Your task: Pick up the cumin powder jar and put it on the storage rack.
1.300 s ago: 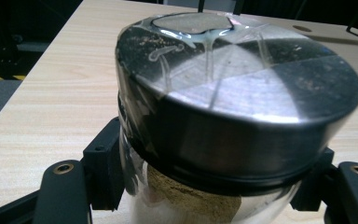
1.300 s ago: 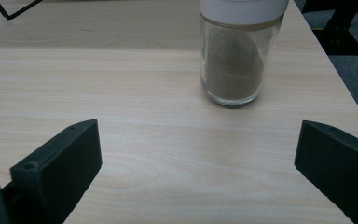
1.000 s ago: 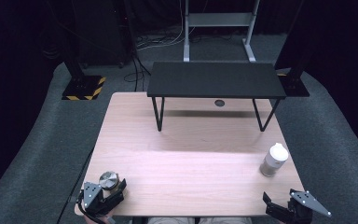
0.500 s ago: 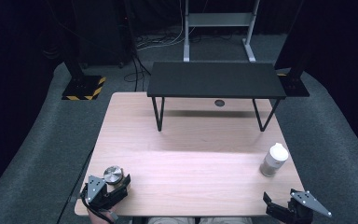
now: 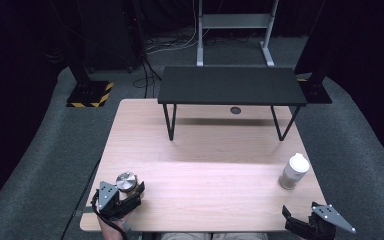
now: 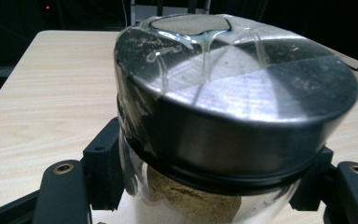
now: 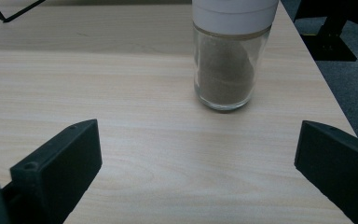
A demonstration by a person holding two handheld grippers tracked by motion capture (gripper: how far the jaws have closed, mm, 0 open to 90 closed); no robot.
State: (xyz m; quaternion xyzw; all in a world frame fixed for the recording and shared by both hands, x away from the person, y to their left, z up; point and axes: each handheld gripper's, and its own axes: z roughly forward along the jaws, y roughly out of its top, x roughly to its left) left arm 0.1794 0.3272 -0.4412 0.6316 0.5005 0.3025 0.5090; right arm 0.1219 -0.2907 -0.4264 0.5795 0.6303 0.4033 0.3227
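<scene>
A glass jar with a shiny metal lid (image 5: 127,182) (image 6: 233,93) holds a tan powder. My left gripper (image 5: 122,196) (image 6: 209,186) is shut on its glass body just under the lid, at the table's near left corner. A second glass jar with a white cap (image 5: 294,171) (image 7: 230,51), also holding brownish powder, stands upright near the table's right edge. My right gripper (image 5: 305,226) (image 7: 196,163) sits at the near right corner, open, its jaws wide apart with nothing between them; the white-capped jar stands some way ahead of it.
A low black shelf on thin legs (image 5: 230,86) stands across the far half of the wooden table (image 5: 205,150). A small dark round spot (image 5: 236,110) lies under it. Grey carpet and black stand bases (image 5: 87,94) surround the table.
My left gripper has carried the metal-lidded jar a little forward and to the right over the table. The right gripper and the white-capped jar have stayed put.
</scene>
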